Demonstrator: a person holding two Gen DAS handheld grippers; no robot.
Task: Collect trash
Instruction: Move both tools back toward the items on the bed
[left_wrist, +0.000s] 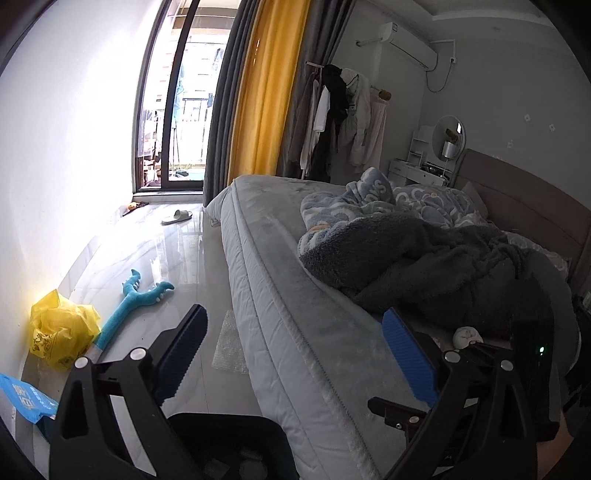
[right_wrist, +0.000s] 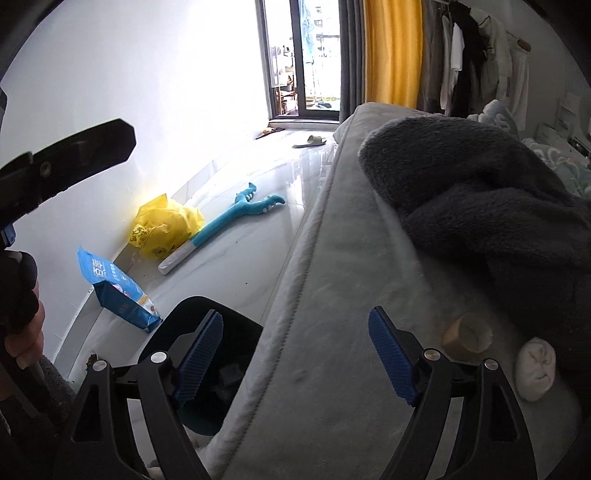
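tape roll (right_wrist: 468, 332) on bed (right_wrist: 332, 369)

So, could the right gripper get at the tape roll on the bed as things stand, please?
Probably yes: the right gripper is open and empty, and the tape roll lies exposed on the bed, just right of it, beside the grey blanket.

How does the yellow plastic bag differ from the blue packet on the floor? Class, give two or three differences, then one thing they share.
The yellow plastic bag is plain yellow with dark print, while the blue packet is blue with white lettering. The bag is crumpled into a loose heap; the packet keeps a flatter, stiffer shape. The bag sits farther along the wall, the packet nearer the black bin. Both lie on the floor beside the white wall.
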